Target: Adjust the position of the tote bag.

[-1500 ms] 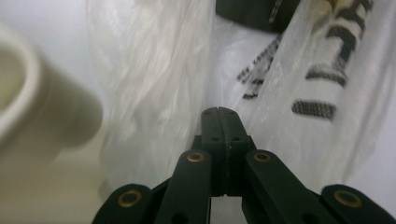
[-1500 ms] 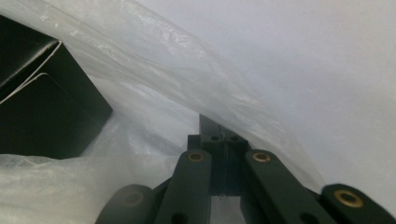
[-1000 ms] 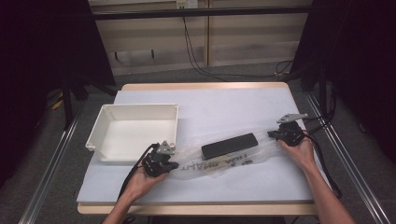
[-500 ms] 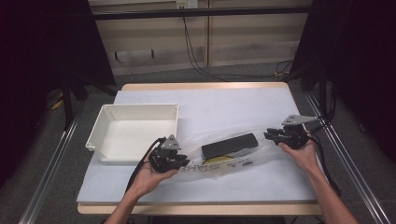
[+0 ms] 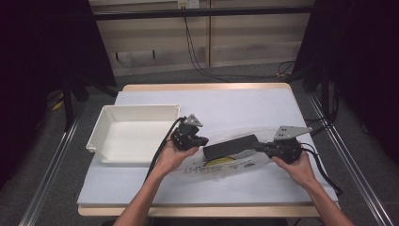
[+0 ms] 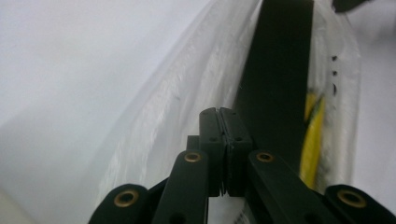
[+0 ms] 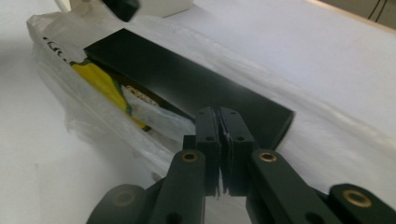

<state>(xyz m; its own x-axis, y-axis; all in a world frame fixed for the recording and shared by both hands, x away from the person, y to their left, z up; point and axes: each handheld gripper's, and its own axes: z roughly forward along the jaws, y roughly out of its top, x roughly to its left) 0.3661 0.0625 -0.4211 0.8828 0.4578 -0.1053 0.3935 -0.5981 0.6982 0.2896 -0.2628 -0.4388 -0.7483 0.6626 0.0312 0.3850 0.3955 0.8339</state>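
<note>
Pinching the ends of a clear plastic bag (image 5: 226, 162), the left hand-held gripper (image 5: 203, 141) and the right hand-held gripper (image 5: 261, 147) are seen with jaws pressed together after a brief opening and re-closing. A flat black box (image 5: 230, 146) is held inside the bag, raised above the counter (image 5: 244, 106). A white tray (image 5: 134, 134) is set just beside the left hand-held gripper.

The tabletop (image 5: 244, 106) is evenly lit from above while the room's left and right edges sink into darkness. Both gripper views are soft, washed-out white, their lower foreground blurred.
</note>
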